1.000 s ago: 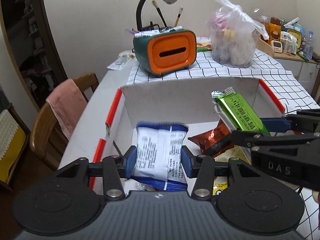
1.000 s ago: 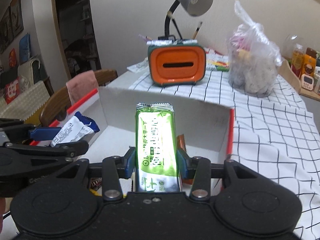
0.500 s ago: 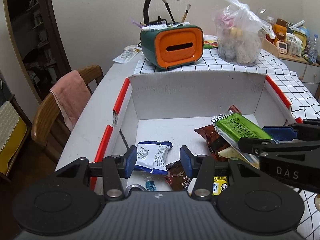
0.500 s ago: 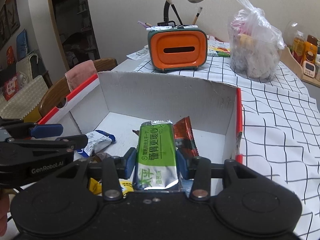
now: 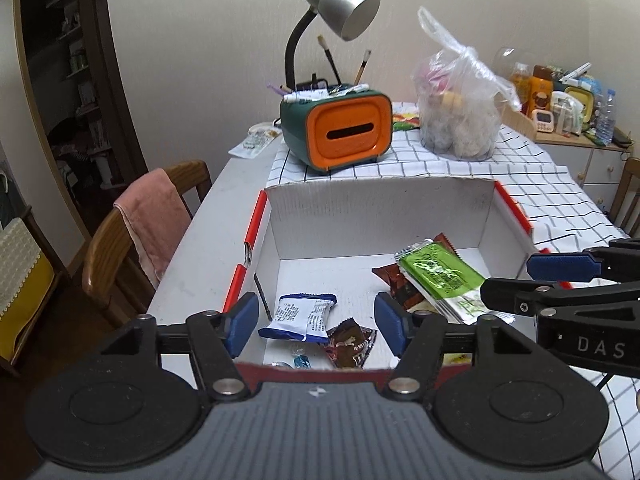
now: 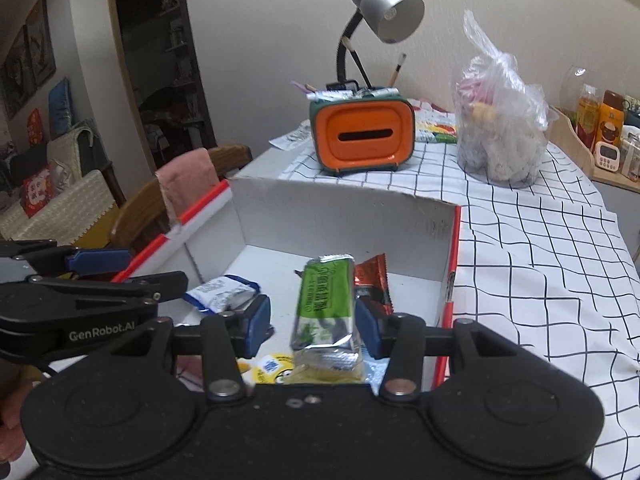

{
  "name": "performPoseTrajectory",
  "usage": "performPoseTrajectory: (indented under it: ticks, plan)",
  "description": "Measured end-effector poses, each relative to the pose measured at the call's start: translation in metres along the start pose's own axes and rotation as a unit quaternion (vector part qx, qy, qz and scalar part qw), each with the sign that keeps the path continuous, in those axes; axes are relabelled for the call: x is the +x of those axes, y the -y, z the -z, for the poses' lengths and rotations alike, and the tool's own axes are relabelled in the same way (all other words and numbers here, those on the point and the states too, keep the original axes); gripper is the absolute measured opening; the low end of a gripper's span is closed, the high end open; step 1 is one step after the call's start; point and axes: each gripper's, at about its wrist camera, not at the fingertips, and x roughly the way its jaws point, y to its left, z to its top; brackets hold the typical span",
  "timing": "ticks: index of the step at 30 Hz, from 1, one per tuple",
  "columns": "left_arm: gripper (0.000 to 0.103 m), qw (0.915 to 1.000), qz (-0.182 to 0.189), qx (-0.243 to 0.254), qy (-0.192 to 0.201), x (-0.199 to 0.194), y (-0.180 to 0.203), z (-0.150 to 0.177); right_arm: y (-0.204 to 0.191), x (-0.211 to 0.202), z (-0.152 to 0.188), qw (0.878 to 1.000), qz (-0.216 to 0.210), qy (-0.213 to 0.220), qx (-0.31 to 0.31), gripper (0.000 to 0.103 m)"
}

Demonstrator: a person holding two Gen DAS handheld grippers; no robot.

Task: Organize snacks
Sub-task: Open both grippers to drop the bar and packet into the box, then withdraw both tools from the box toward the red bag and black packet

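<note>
Looking down into the white cardboard box, I see that both my snacks are now out of my claws. My left gripper was clamped on the blue-and-white packet a second ago; its jaws have just been opening and now stand wide with nothing between the pads, and the packet lies flat on the box floor beside a small brown wrapper. My right gripper has also just been opening. The green wafer bar is between its jaws, but there is a clear gap on the left side; on the right side the bar is very near the pad, and I cannot tell if it touches. It leans on the red-brown packet inside the box. So I judge these two snacks as delivered, and the next ones can be fetched.

The near part of the box is hidden behind my gripper bodies. Only pieces of a yellow packet show there, and the printing on the wrappers is too blurred to read.
</note>
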Motion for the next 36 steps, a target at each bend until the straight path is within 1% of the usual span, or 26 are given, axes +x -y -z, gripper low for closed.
performPoseTrajectory:
  ticks: [3,5,7,9,10,11,15,19,22,24,25,27,28,32,36]
  plan:
    - [0.066,1.0000,0.004,0.001,0.003,-0.012,0.000,0.004,-0.005,-0.014,0.002,1.000,-0.005,0.008,-0.003,0.053]
    - [0.069,1.0000,0.005,0.004,0.006,-0.020,0.000,0.009,-0.008,-0.023,0.004,1.000,-0.011,0.013,-0.004,0.059]
    - [0.073,0.9999,0.007,0.008,0.008,-0.028,0.001,0.014,-0.011,-0.033,0.008,1.000,-0.017,0.016,-0.003,0.061]
    - [0.075,0.9999,0.008,0.009,0.010,-0.036,0.000,0.020,-0.014,-0.041,0.012,0.999,-0.027,0.017,-0.002,0.068]
    - [0.075,0.9999,0.009,0.009,0.009,-0.040,0.000,0.023,-0.015,-0.045,0.015,0.999,-0.029,0.018,-0.002,0.076]
    - [0.075,0.9999,0.010,0.008,0.009,-0.044,0.000,0.026,-0.017,-0.050,0.018,0.999,-0.030,0.021,-0.003,0.082]
    - [0.082,0.9998,0.013,0.013,0.009,-0.060,0.000,0.036,-0.024,-0.065,0.028,0.999,-0.037,0.020,-0.007,0.083]
    - [0.085,0.9997,0.019,0.009,0.009,-0.074,-0.001,0.046,-0.028,-0.078,0.039,0.999,-0.046,0.021,-0.011,0.093]
    - [0.086,0.9997,0.021,0.008,0.006,-0.082,-0.002,0.055,-0.029,-0.086,0.048,0.998,-0.055,0.020,-0.007,0.095]
    - [0.088,0.9996,0.027,0.006,0.006,-0.087,-0.002,0.062,-0.030,-0.091,0.055,0.998,-0.059,0.017,-0.009,0.100]
    - [0.089,0.9995,0.032,0.006,0.005,-0.090,-0.002,0.066,-0.030,-0.093,0.058,0.998,-0.061,0.016,-0.010,0.103]
    - [0.095,0.9993,0.036,0.009,0.003,-0.094,-0.002,0.073,-0.029,-0.097,0.065,0.998,-0.063,0.012,-0.012,0.102]
    - [0.096,0.9993,0.036,0.012,0.001,-0.095,-0.001,0.077,-0.029,-0.098,0.069,0.998,-0.065,0.009,-0.012,0.103]
    - [0.097,0.9986,0.044,0.021,-0.019,-0.091,0.001,0.094,-0.023,-0.102,0.085,0.997,-0.071,-0.003,-0.005,0.103]
    - [0.097,0.9962,0.053,0.038,-0.058,-0.079,0.005,0.116,-0.015,-0.104,0.103,0.996,-0.081,-0.020,0.006,0.103]
